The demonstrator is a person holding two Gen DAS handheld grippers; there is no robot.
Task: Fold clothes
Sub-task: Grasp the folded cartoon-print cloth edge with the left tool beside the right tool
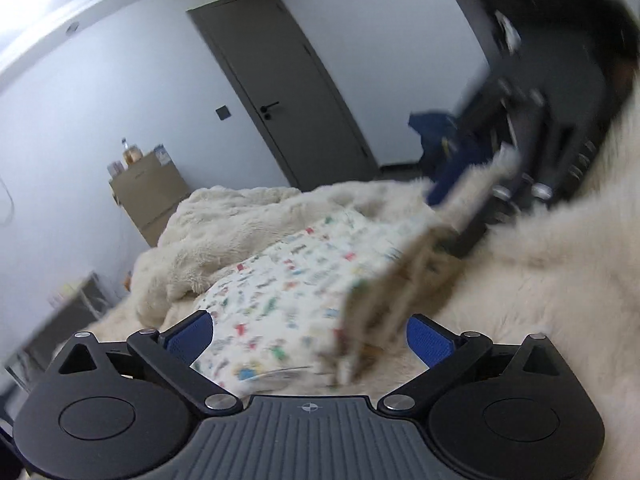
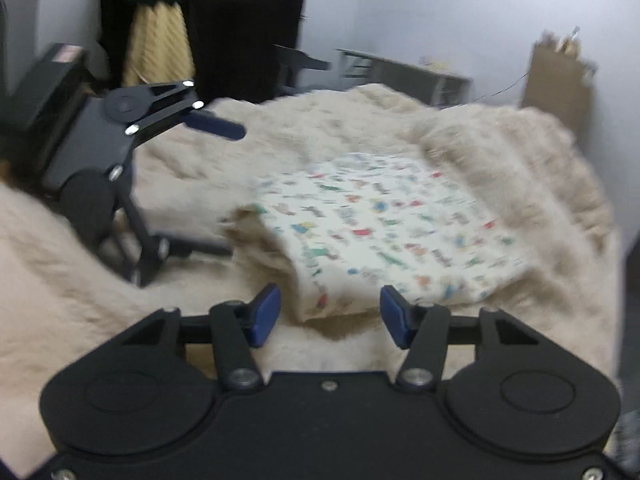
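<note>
**A:** On the near part of the bed, what is the state of each gripper?

**B:** The left gripper [image 1: 310, 338] has its jaws spread wide. The printed garment [image 1: 280, 292] lies between and just beyond its blue pads [image 1: 192, 334], but the pads do not press on it. The right gripper [image 2: 327, 316] has its jaws partly apart, with a corner of the same garment [image 2: 384, 220] just ahead of its fingertips; its pads are also clear of the cloth.

**A:** Where is the task item located?

**B:** The garment, white with small coloured figures, rests on the cream fleece blanket [image 2: 80, 264] that covers the bed. In the left wrist view one edge of it is raised and blurred on the right side; whether that edge is touched by anything cannot be told. In the right wrist view the left gripper [image 2: 224, 192] appears at the left, beside the garment's left edge, jaws wide.

**A:** What lies farther off?

**B:** Beyond the bed, the left wrist view shows a cardboard box [image 1: 150, 196] against the white wall and, to its right, a grey door [image 1: 280, 92]. A blue cloth [image 1: 448, 148] lies at the far right.
</note>
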